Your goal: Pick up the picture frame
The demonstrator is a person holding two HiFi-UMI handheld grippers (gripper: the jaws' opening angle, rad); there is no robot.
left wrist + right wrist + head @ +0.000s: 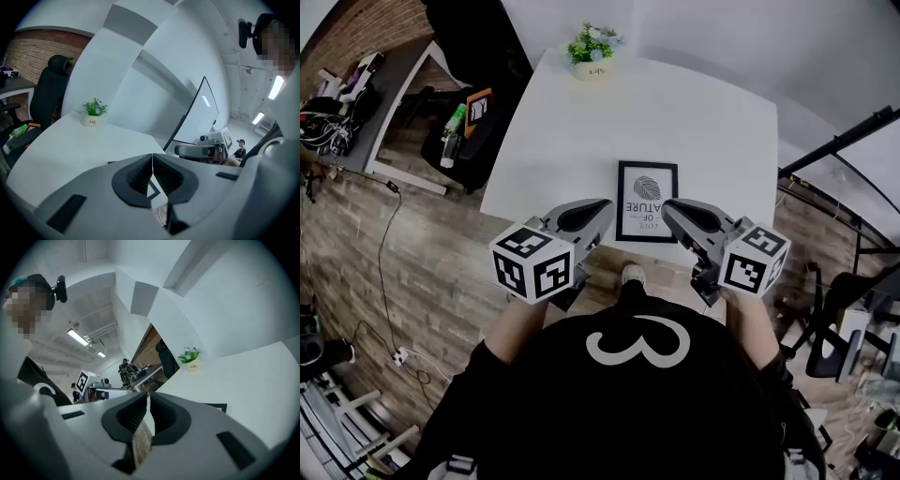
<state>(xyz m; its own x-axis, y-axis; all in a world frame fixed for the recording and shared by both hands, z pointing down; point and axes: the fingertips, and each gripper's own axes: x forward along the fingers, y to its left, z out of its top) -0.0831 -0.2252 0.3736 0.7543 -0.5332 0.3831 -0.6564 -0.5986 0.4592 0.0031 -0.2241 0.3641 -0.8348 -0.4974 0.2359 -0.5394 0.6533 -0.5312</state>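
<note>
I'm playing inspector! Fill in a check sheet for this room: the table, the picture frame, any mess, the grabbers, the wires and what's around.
Surface: white table, mostly bare.
Job's things: picture frame lies flat near the table's near edge, not yet picked up.
Clutter: small potted plant at the far edge.
Grippers: left gripper and right gripper flank the frame, both shut, holding nothing.
Cables: thin cable trails over the floor on the left.
Surroundings: black chair and side desk with odds and ends on the left.
</note>
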